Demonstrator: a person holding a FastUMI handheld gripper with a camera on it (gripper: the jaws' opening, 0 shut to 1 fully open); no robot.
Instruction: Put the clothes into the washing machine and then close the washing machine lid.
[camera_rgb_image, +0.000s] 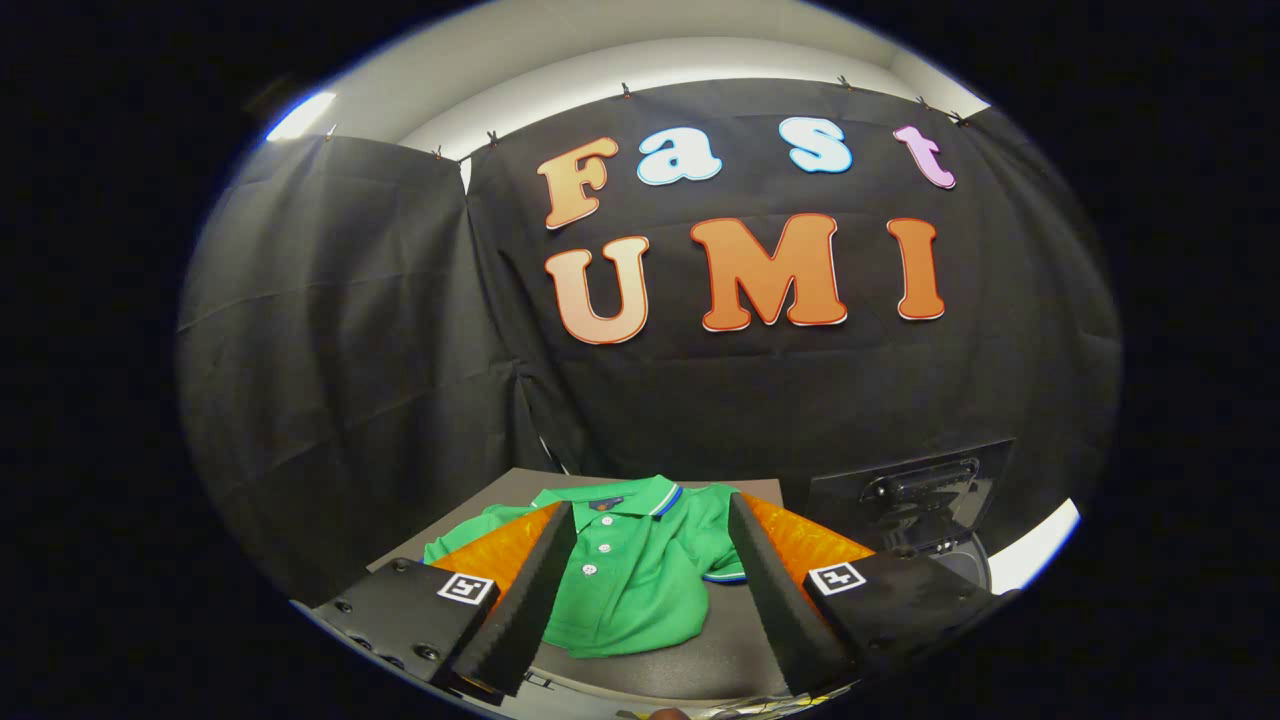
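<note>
Two fingers wide, shirt not yet gripped

Gripper (650, 590) spread apart, holding nothing, hovering over green polo shirt (625, 570) on dark table (700, 665). Risk: pinching one thin layer, cloth slips or drags. Beyond, right: washing machine (925, 515), lid raised; sleeve could snag its rim.

A dark grey worktop (700, 660) carries a green polo shirt (630, 570), which lies flat on it, collar toward the booth wall and buttons facing up. The shirt sits between the spread fingers of the hand-held gripper (650, 590), which touch nothing. Bare worktop shows just beside the shirt's hem.
</note>
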